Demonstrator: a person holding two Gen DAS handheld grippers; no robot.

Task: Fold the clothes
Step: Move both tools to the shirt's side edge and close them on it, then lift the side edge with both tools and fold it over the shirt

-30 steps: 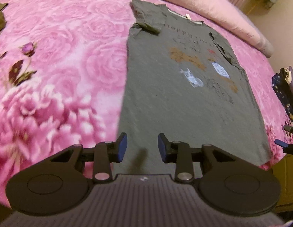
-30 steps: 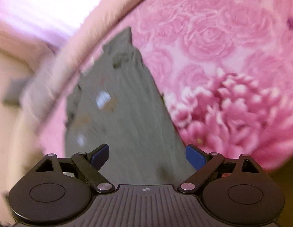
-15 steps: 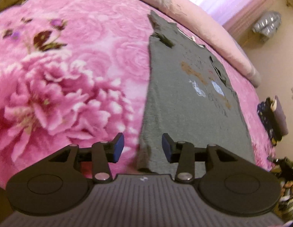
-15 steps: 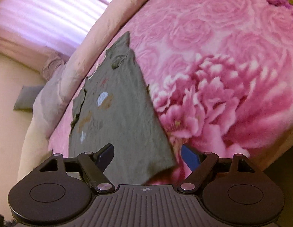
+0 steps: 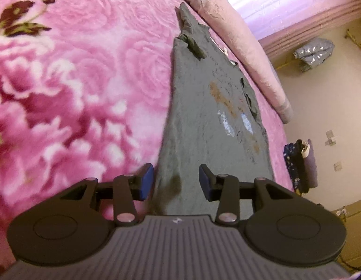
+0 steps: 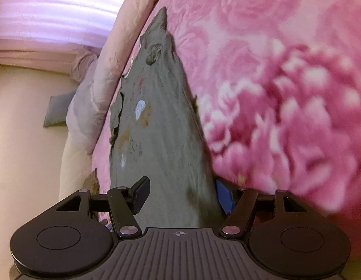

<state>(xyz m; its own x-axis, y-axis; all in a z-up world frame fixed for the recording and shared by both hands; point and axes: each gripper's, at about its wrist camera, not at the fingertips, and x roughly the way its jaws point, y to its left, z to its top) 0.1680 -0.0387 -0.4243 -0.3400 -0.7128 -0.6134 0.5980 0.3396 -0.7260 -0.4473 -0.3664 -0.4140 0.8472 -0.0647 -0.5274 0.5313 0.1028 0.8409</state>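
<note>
An olive-grey T-shirt (image 5: pixel 203 107) with an orange and white print lies flat on the pink floral bedspread (image 5: pixel 82 88), collar at the far end, both sleeves folded inward. My left gripper (image 5: pixel 176 182) is open, low over the near hem, with the hem's left corner between its blue pads. In the right wrist view the same shirt (image 6: pixel 157 128) runs away from me. My right gripper (image 6: pixel 182 196) is open and straddles the hem, its right pad just past the shirt's right edge.
A pink rolled cushion (image 5: pixel 245 46) lines the far bed edge beyond the collar. A dark bag (image 5: pixel 297 165) stands beside the bed on the right, and a silver bundle (image 5: pixel 313 51) lies on the floor. A grey pillow (image 6: pixel 56 109) lies on the floor.
Both grippers have dropped lower and closer to the shirt's near hem, each sliding toward a hem corner. The right gripper's jaws have narrowed somewhat. The shirt has not moved.
</note>
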